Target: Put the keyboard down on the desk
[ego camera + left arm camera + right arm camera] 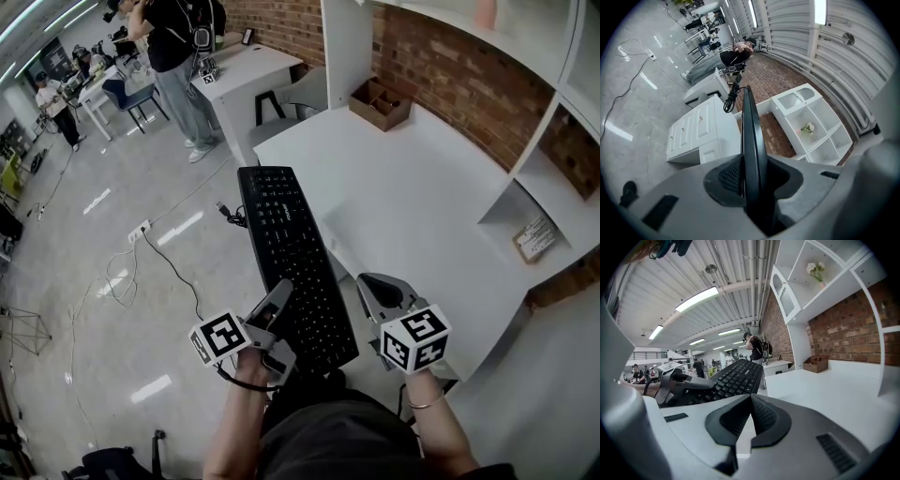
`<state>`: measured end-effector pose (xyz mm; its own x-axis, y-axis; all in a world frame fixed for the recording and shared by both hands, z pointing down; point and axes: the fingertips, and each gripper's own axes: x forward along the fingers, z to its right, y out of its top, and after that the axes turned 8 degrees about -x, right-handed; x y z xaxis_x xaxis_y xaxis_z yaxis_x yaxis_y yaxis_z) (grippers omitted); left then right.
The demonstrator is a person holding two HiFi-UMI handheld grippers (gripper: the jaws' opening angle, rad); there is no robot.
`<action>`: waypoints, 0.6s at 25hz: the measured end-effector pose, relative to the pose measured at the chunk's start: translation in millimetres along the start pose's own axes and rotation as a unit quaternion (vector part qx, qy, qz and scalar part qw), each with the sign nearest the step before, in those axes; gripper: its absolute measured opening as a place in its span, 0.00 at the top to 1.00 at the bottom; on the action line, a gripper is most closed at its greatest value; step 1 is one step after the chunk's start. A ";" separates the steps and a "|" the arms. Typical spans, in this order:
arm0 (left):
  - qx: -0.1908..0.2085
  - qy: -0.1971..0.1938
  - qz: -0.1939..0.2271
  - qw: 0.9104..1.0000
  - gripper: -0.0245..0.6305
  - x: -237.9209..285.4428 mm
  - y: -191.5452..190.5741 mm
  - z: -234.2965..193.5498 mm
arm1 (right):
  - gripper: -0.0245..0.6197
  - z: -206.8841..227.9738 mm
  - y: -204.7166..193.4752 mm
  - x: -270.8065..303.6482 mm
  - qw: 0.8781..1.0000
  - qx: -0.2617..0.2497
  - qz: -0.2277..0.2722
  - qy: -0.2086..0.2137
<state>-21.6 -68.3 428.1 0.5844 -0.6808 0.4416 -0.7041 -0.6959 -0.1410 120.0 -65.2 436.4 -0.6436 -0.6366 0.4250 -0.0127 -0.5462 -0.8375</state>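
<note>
A black keyboard [291,253] is held in the air, running lengthwise along the left edge of the white desk [403,178]. My left gripper [278,295] is shut on the left rim of its near end. In the left gripper view the keyboard [751,131] stands edge-on between the pads of the left gripper [750,180]. My right gripper [370,286] is to the right of the keyboard's near end, apart from it. In the right gripper view the jaws of the right gripper [751,401] meet with nothing between them, and the keyboard [733,376] lies to their left.
A brown wooden box [380,101] sits at the desk's far side by the brick wall. White shelf cubbies [553,141] stand on the right. The keyboard's cable [230,216] dangles toward the floor. A second desk [239,80], a chair [281,103] and people [178,56] are farther off.
</note>
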 end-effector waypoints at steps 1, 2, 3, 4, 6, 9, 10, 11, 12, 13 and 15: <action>-0.002 0.001 0.000 1.000 0.80 -0.5 -0.8 0.3 | 0.95 -0.9 0.7 -1.3 1.000 0.002 0.002 0.001; -0.003 0.002 -0.001 1.000 0.80 1.3 0.7 0.8 | 0.95 -0.1 2.1 -0.4 1.000 0.004 0.002 0.001; -0.004 0.003 -0.001 1.000 0.80 4.9 4.3 1.5 | 0.95 1.8 4.3 2.5 1.000 0.007 0.003 0.001; -0.005 0.004 -0.002 1.000 0.80 9.0 8.8 2.3 | 0.95 4.0 6.7 6.1 1.000 0.010 0.002 0.002; -0.006 0.004 -0.001 1.000 0.80 12.9 14.1 2.9 | 0.95 4.9 9.0 10.2 1.000 0.011 0.000 0.004; -0.007 -0.005 0.000 1.000 0.80 9.1 11.4 1.3 | 0.95 -2.4 4.9 6.6 1.000 0.007 -0.003 0.005; -0.007 -0.008 -0.001 1.000 0.80 8.9 11.6 1.2 | 0.95 -4.5 4.0 6.3 1.000 0.007 -0.004 0.004; -0.009 -0.011 -0.003 1.000 0.80 9.8 12.7 1.2 | 0.95 -5.8 3.9 7.1 1.000 0.006 -0.006 0.002; -0.012 -0.014 -0.006 1.000 0.80 11.5 14.0 1.1 | 0.95 -6.4 4.2 8.4 1.000 0.005 -0.009 0.001; -0.015 -0.017 -0.008 1.000 0.80 13.1 15.2 0.8 | 0.95 -6.9 4.8 10.0 1.000 0.004 -0.012 -0.001; -0.020 -0.022 -0.013 0.999 0.80 14.9 18.3 -0.5 | 0.95 -9.8 6.6 14.4 1.000 0.002 -0.016 -0.003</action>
<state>-26.0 -91.1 432.5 0.6188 -0.6732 0.4048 -0.7037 -0.7041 -0.0953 103.1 -72.7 433.7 -0.6383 -0.6225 0.4529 -0.0290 -0.5685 -0.8222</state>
